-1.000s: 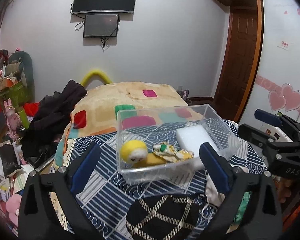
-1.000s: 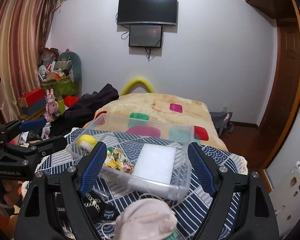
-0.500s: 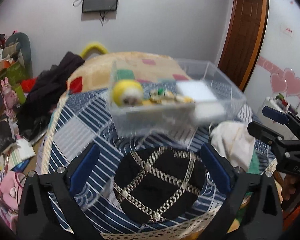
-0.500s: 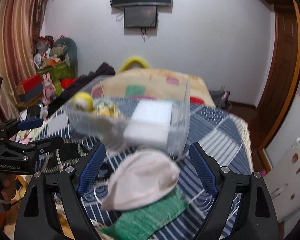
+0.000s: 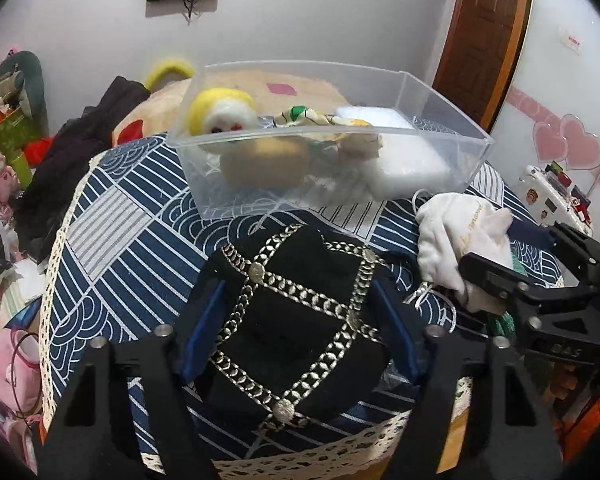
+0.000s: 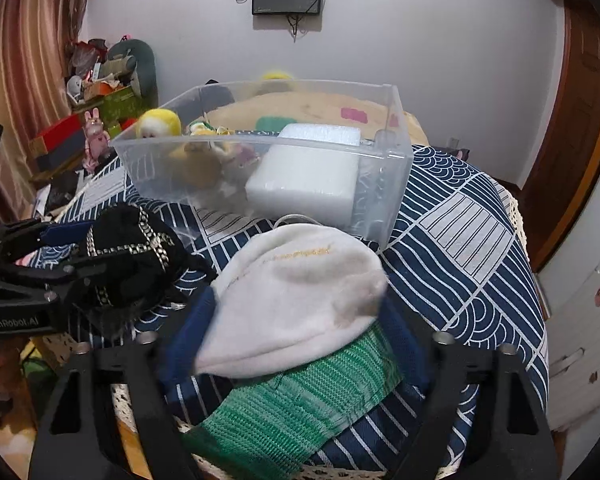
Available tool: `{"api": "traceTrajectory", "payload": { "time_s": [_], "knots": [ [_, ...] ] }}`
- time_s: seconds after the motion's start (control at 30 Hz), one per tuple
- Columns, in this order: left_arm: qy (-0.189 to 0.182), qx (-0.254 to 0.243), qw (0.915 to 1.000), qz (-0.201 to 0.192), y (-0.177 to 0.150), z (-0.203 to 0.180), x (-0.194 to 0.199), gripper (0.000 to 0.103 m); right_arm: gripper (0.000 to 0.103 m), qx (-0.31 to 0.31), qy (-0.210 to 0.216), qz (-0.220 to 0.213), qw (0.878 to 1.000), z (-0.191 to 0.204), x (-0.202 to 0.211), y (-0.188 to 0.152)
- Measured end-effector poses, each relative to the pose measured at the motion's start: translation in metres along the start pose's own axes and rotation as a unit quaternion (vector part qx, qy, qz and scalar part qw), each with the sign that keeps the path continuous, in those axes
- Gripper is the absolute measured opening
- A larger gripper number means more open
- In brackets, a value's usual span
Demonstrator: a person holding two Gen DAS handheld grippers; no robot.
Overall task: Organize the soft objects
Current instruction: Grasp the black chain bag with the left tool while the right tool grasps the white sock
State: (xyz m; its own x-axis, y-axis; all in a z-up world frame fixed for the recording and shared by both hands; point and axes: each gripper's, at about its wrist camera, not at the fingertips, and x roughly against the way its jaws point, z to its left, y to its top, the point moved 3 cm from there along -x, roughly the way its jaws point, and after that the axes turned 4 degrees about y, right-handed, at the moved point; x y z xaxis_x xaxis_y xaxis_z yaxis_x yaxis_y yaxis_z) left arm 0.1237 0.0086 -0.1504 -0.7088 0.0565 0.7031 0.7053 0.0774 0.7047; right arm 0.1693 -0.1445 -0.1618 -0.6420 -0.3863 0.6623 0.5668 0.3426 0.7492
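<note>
The clear plastic bin (image 5: pixel 328 140) sits in the upper middle of both views, on the blue patterned cloth (image 5: pixel 132 232). It already holds three soft things: a yellow plush toy (image 5: pixel 224 114) at its left end, a crumpled printed fabric piece (image 5: pixel 320 118) in the middle, and a white foam block (image 6: pixel 312 172) at its right end. That part of the sorting looks done.

Three soft items are not yet in the bin, all in front of it. The black pouch with silver chain trim (image 5: pixel 296 320) fills the lower centre of the left wrist view. The left gripper (image 5: pixel 296 332) has its blue fingers (image 5: pixel 202 328) set on either side of the pouch and pressed against its flanks, so it appears to be pinching it, though how firmly cannot be judged. In the right wrist view the white fleece pouch (image 6: pixel 300 292) lies in the lower centre, resting on top of a green knitted item (image 6: pixel 296 408). The right gripper (image 6: pixel 296 344) has its fingers closed in on the white pouch's two sides, apparently gripping it.

So by my reading the task is roughly half complete: both pouches are taken hold of but not carried over the bin's near wall, and the green knit is untouched underneath.
</note>
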Motion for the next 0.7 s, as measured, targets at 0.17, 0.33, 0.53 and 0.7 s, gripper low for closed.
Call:
{"api": "traceTrajectory", "payload": {
  "time_s": [0.17, 0.33, 0.53, 0.7],
  "knots": [
    [-0.002, 0.001, 1.0000, -0.008, 0.000, 0.002, 0.008, 0.045, 0.040, -0.002, 0.015, -0.006, 1.000, 0.000, 0.005, 0.002],
    [0.001, 0.006, 0.9998, -0.021, 0.003, 0.007, 0.019, 0.038, 0.026, 0.000, 0.019, -0.018, 1.000, 0.000, 0.014, 0.001],
    [0.015, 0.007, 0.9987, -0.048, 0.011, 0.012, 0.035, 0.031, 0.008, -0.003, 0.025, -0.031, 0.999, 0.004, 0.022, 0.004],
    [0.017, 0.011, 0.9974, -0.069, 0.017, 0.016, 0.050, 0.027, 0.006, -0.007, 0.025, -0.050, 0.998, 0.003, 0.030, 0.009]
  ]
}}
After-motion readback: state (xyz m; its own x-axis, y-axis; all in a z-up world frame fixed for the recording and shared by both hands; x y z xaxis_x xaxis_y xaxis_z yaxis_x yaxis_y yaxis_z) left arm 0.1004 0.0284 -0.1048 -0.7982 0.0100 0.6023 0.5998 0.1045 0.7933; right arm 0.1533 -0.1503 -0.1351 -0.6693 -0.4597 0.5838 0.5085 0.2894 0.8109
